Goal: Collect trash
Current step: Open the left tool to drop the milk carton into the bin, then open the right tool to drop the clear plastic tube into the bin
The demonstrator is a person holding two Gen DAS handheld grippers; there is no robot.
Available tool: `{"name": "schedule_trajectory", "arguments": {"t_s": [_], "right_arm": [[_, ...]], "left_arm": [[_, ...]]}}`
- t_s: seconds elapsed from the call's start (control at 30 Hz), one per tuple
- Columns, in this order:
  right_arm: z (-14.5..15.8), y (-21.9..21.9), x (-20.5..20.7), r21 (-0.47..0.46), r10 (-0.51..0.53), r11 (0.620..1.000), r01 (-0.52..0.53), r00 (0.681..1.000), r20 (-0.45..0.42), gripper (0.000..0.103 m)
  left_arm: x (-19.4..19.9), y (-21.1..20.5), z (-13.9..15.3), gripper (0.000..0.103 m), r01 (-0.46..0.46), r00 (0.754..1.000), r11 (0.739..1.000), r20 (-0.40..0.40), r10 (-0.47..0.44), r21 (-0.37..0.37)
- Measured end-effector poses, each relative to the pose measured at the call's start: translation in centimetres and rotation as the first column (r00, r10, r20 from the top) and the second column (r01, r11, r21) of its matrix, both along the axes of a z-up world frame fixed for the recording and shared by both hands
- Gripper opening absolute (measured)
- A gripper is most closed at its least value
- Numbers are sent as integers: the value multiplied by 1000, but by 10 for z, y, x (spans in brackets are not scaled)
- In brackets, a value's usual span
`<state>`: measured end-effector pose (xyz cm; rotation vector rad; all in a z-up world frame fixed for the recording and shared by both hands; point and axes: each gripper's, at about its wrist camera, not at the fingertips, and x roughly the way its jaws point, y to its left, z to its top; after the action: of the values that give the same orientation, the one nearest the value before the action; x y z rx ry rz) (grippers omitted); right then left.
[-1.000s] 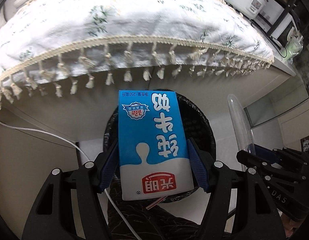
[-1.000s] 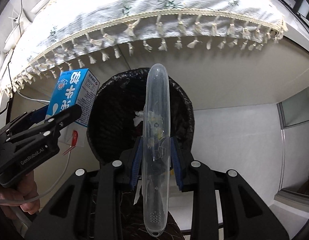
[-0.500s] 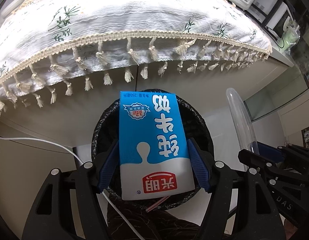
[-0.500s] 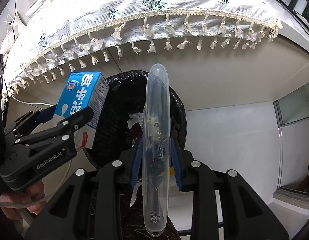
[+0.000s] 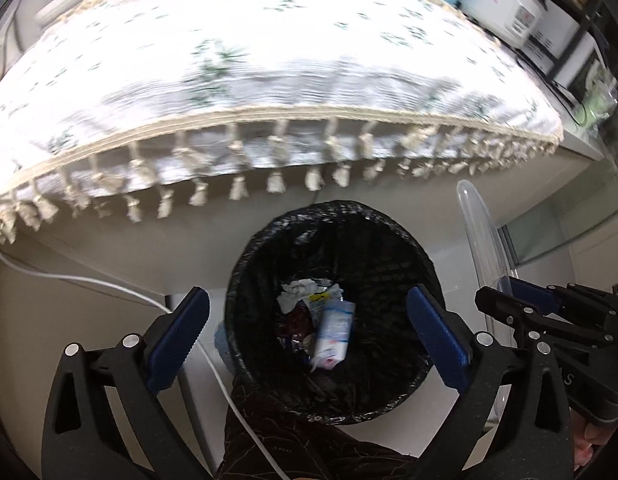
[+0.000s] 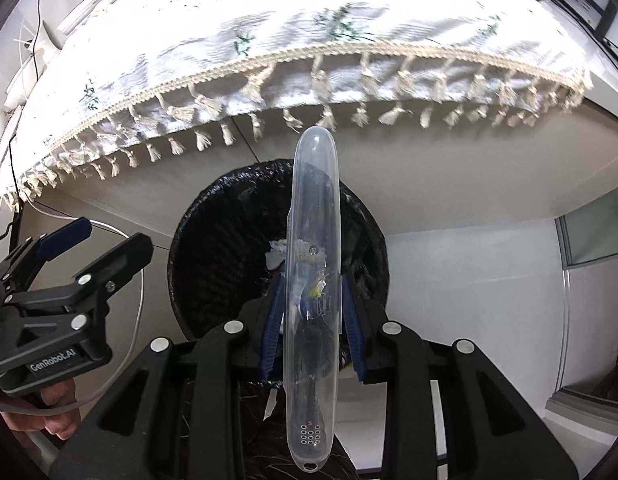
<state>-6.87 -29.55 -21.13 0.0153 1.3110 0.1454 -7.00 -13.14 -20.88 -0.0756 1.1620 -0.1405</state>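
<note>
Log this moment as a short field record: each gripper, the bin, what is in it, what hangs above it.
left gripper: jaws have just been opening, now wide, nothing between them, above the bin
right gripper: shut on a clear case, held upright over the bin
bin: black liner, open top, on the floor under the table edge
bin contents: carton lying among crumpled wrappers
tablecloth: white, tassel fringe hanging above the bin
cable: white, left of the bin
</note>
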Motion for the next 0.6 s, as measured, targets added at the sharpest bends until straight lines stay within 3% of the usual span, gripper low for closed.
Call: {"name": "schedule_trajectory", "arguments": {"t_s": [0.6], "right_arm": [[-38,59,30,-15,126,992,-127,991,-42,27]], "left_arm": [[-9,63,-3,97,-181,983,983,-17,181,20]]}}
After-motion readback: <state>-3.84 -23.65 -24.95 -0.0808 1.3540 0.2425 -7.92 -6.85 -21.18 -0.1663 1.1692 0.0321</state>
